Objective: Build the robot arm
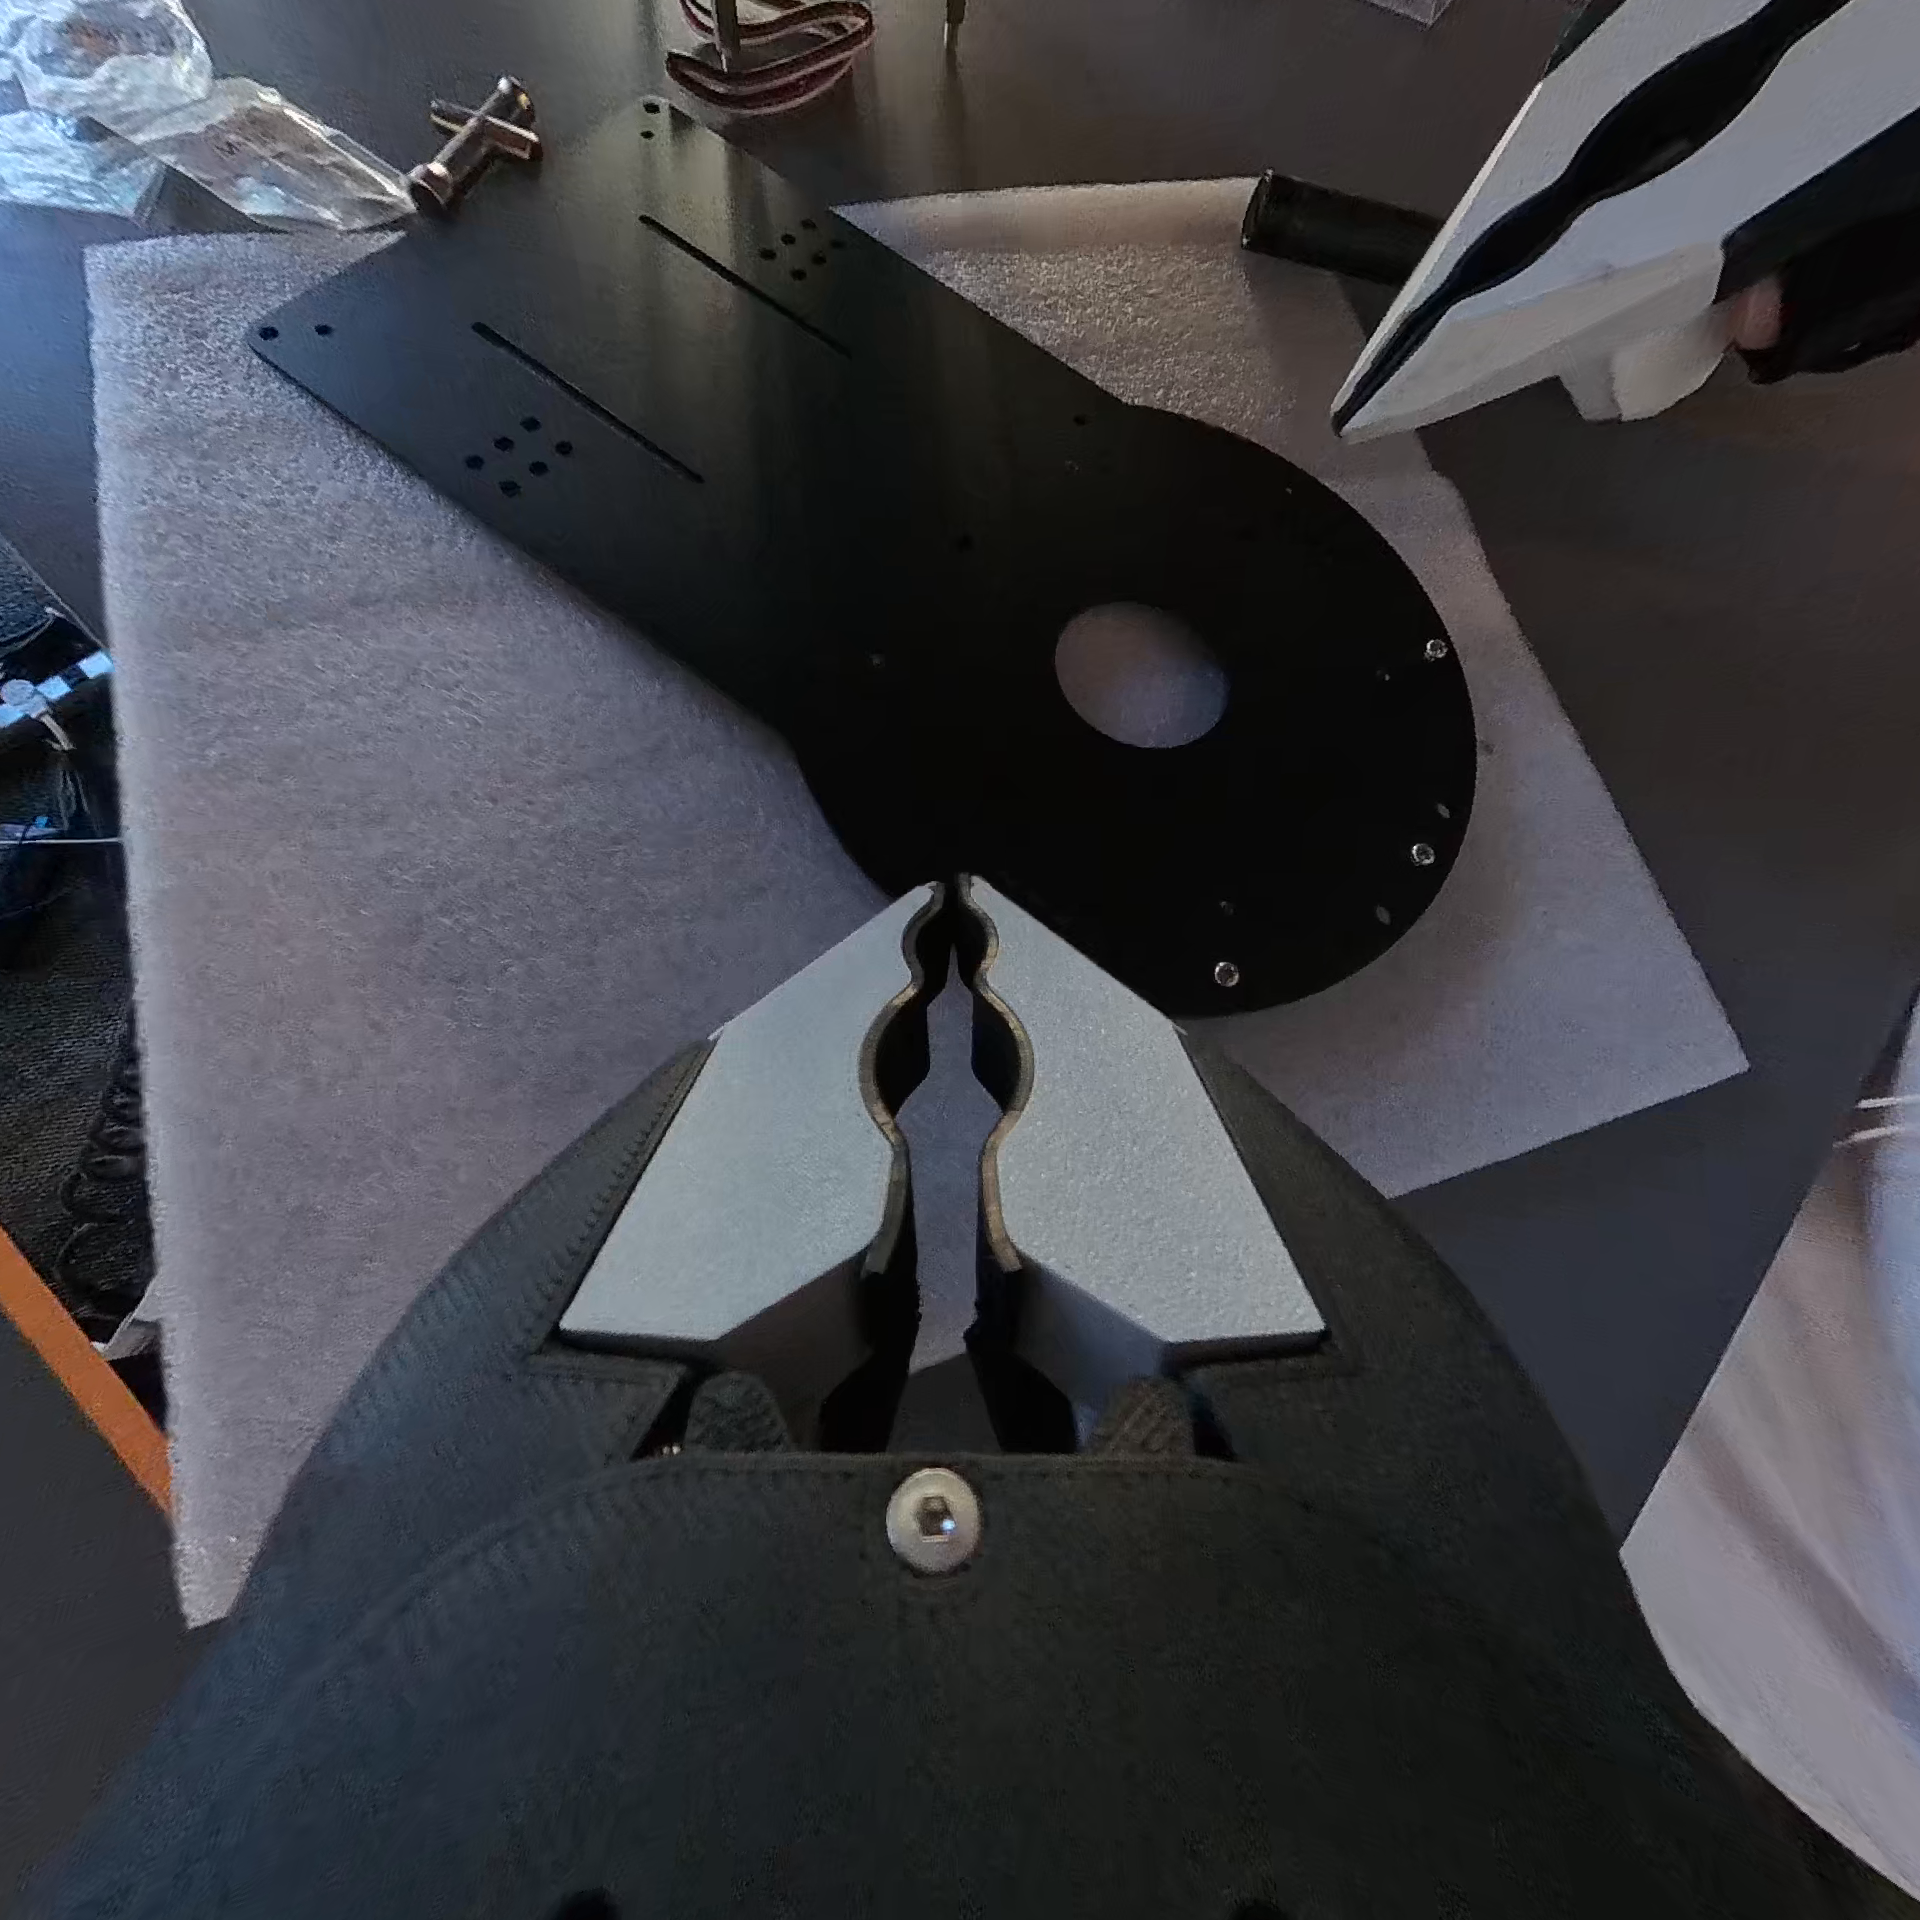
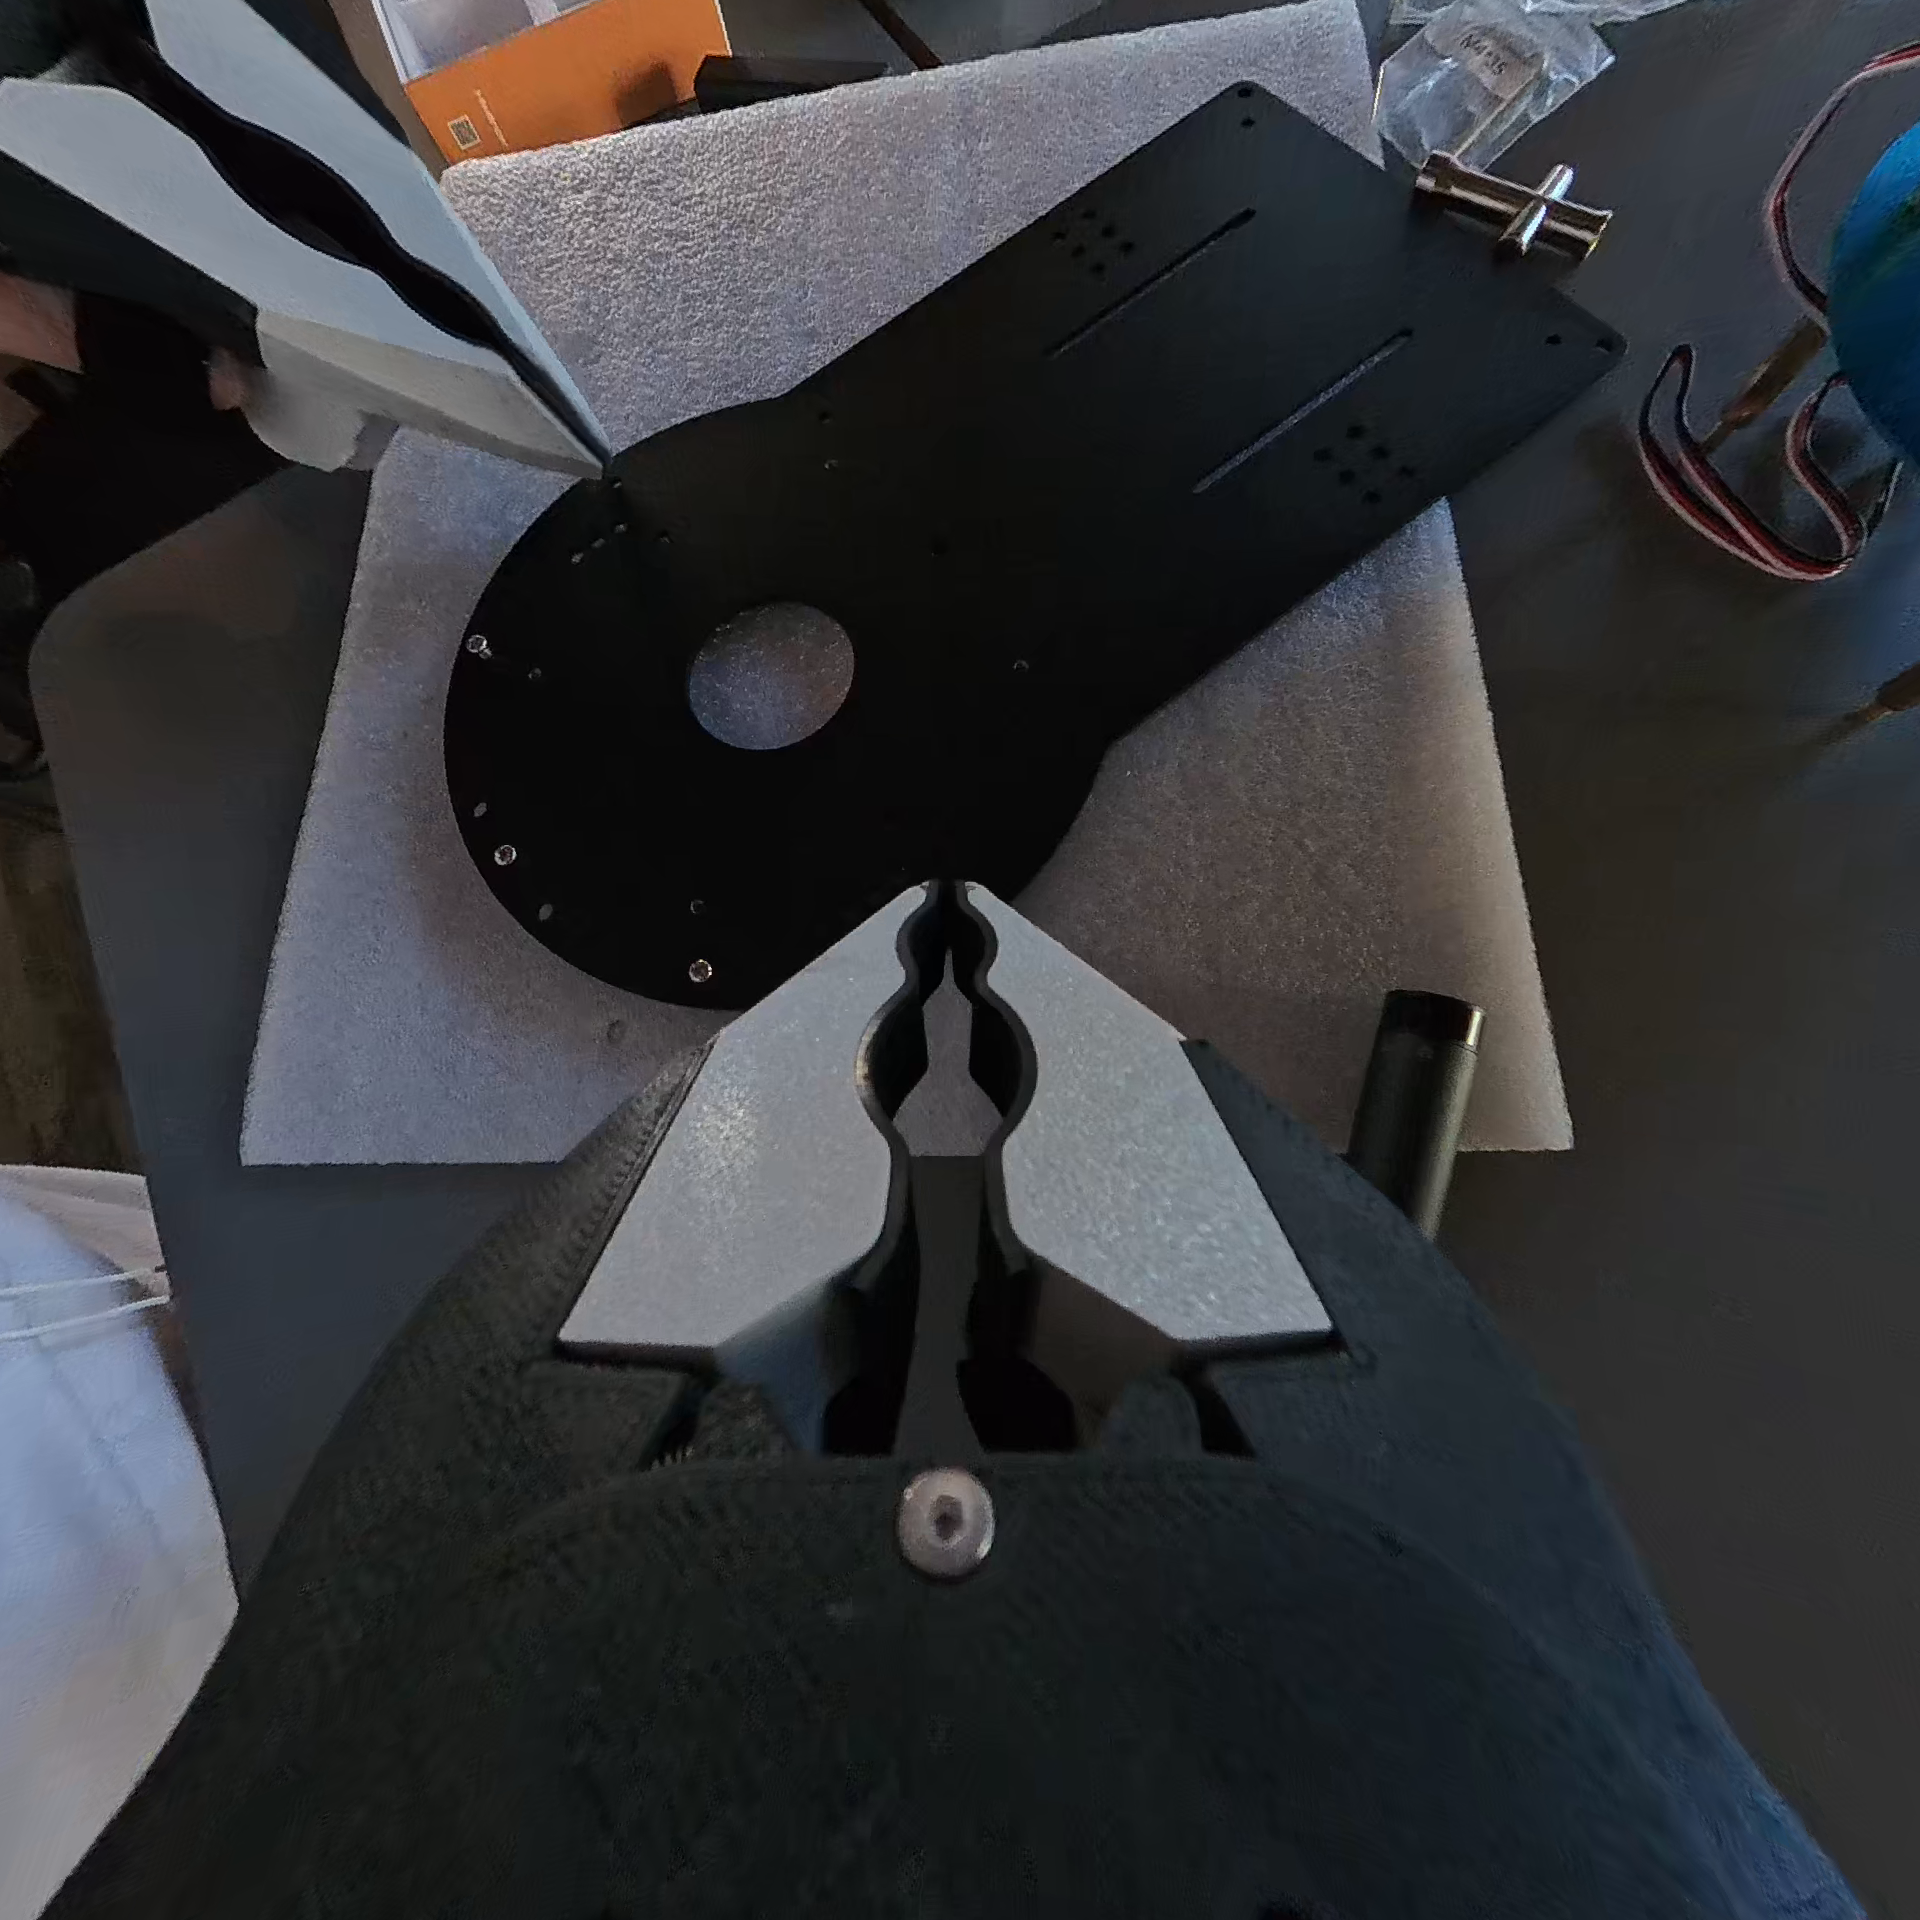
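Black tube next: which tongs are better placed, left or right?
Right, probably. The black tube lies just beside the right tongs, at the foam sheet's edge. The left tongs sit across the black plate from it. Both look shut, so either must open first.

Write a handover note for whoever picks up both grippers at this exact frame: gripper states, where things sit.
Left gripper: shut, empty, tips at the near edge of the black plate.
Right gripper: shut, empty, tips at the plate's opposite edge.
The plate lies flat on a white foam sheet on the dark table; a few small screws sit along its round end.
Nearby: metal cross wrench, black cylinder, striped cable, clear plastic bag.
Whether either gripper touches the plate cannot be told.
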